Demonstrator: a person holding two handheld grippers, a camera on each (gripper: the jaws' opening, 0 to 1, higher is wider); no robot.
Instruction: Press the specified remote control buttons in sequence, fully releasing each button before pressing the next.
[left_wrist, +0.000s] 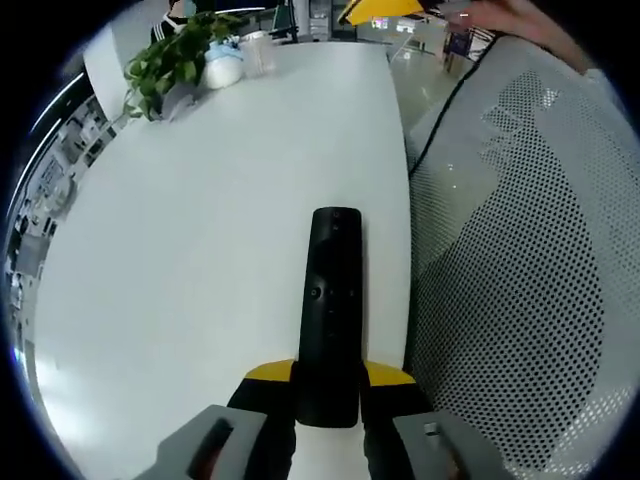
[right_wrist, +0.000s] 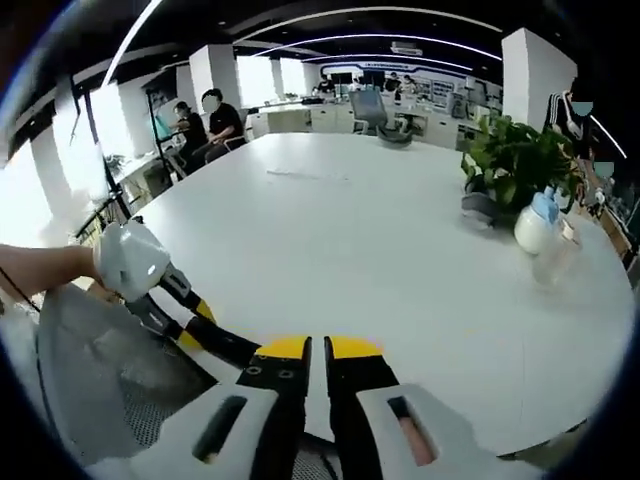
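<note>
My left tongs (left_wrist: 328, 395) clamp long black plastic remote (left_wrist: 330, 310) steady over white table (left_wrist: 180, 260); right tongs (right_wrist: 316, 372) clenched empty, tips forming presser.

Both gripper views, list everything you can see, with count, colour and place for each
remote control: one, black, lying on the table, near end between the left tool's jaws
table: one, white, large, under everything
potted plant: one, green, far side of the table
bottle: one, white with blue top, beside the plant
clear cup: one, transparent, next to the bottle
mesh chair back: one, white, perforated, at the table edge
seated people: two, dark clothes, background desks
left tool: one, black and yellow, closed on the remote
right tool: one, black and yellow, jaws together, holding nothing
</note>
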